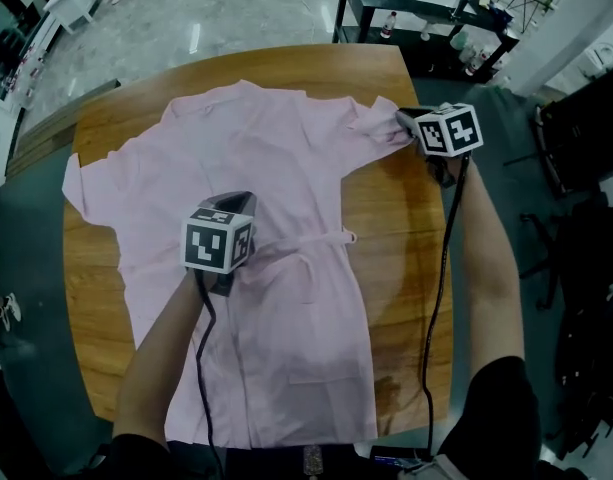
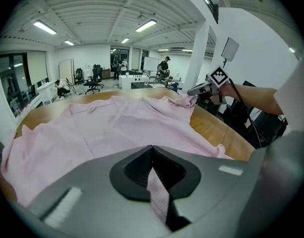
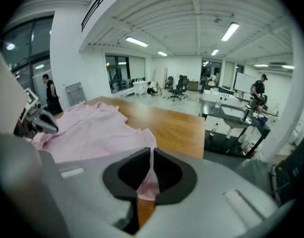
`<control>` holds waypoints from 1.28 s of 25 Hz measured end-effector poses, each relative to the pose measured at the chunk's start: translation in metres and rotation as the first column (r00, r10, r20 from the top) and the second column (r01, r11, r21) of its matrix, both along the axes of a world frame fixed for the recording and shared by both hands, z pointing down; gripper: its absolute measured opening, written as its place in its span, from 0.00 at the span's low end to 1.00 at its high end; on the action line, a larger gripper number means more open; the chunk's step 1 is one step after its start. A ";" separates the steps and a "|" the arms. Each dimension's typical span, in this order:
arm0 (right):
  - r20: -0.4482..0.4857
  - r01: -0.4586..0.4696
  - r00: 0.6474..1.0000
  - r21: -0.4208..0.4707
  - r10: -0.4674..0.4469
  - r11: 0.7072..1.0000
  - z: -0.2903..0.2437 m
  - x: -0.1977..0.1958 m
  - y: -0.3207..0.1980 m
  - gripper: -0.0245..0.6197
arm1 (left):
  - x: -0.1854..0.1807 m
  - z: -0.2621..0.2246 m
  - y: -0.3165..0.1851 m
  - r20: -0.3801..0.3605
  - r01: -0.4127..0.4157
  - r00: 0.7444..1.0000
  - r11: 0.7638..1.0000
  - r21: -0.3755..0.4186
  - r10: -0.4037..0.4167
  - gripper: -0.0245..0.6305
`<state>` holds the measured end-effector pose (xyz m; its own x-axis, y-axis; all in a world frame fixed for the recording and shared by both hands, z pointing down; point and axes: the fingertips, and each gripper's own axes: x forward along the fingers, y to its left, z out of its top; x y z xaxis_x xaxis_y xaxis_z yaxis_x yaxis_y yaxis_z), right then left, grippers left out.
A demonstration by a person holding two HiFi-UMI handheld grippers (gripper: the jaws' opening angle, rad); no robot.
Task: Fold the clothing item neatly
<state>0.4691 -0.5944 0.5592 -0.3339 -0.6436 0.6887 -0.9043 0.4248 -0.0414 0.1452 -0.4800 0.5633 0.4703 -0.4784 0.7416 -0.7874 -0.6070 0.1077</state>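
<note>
A pale pink garment (image 1: 276,268) lies spread flat on the round wooden table (image 1: 406,268), collar at the far edge and hem toward me. My left gripper (image 1: 240,201) sits over the garment's middle by the waist tie (image 1: 321,238), shut on a narrow strip of pink cloth (image 2: 156,192). My right gripper (image 1: 402,117) is at the far right, shut on the edge of the right sleeve (image 1: 376,126). A pinch of that sleeve cloth (image 3: 148,185) shows between its jaws. The left sleeve (image 1: 86,183) lies flat at the table's left.
A dark desk (image 1: 426,8) with bottles stands beyond the table at the back right. Dark chairs and gear (image 1: 586,168) crowd the right side. Grey floor surrounds the table. People and office chairs (image 2: 94,78) are far off across the room.
</note>
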 end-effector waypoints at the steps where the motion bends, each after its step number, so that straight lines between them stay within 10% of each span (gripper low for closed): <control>1: 0.044 -0.038 0.998 0.040 0.036 0.999 -0.015 0.004 0.002 0.08 | -0.001 -0.002 0.001 0.001 0.000 1.000 1.000 0.002 0.000 0.05; 8: 0.201 -0.052 0.980 0.213 0.009 0.976 -0.122 -0.032 0.030 0.08 | 0.002 -0.027 0.020 -0.031 -0.013 0.999 1.000 0.017 0.013 0.05; 19: 0.230 0.137 0.947 0.339 -0.223 0.931 -0.191 -0.216 0.109 0.08 | -0.050 -0.055 0.041 -0.139 0.051 0.989 0.997 0.058 -0.043 0.05; 26: 0.202 0.347 0.904 0.164 -0.376 0.924 -0.092 -0.320 0.186 0.08 | -0.100 -0.047 0.062 -0.141 0.068 0.988 0.997 0.035 -0.063 0.05; 32: 0.137 0.436 0.896 -0.080 -0.423 0.896 -0.008 -0.334 0.231 0.08 | -0.104 -0.039 0.065 -0.128 0.052 0.991 0.998 0.023 -0.049 0.05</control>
